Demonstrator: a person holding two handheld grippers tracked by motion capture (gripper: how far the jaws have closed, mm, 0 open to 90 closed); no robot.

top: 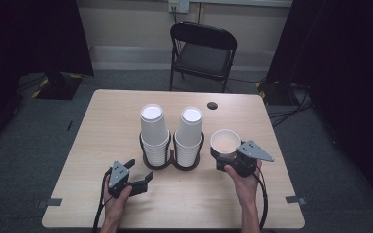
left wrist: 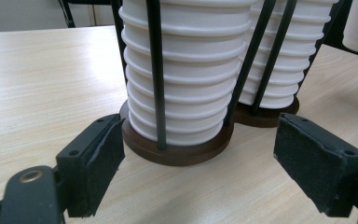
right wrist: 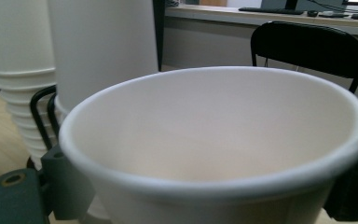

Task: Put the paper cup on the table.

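Observation:
Two stacks of white paper cups [top: 154,127] [top: 189,130] stand upside down in a dark double holder [top: 171,164] at the table's middle. My right gripper [top: 226,156] is shut on a single white cup [top: 225,141], upright with its mouth up, just right of the holder; in the right gripper view that cup [right wrist: 223,140] sits between the jaws. My left gripper [top: 141,175] rests low on the table in front of the left stack, open and holding nothing. In the left gripper view its pads [left wrist: 100,158] flank the holder's round base [left wrist: 177,151] without touching it.
A wooden table [top: 102,126] with a small dark hole [top: 212,105] near its far edge. A black folding chair [top: 201,53] stands behind it. Dark curtains hang at both sides. Tape marks [top: 295,199] lie near the front corners.

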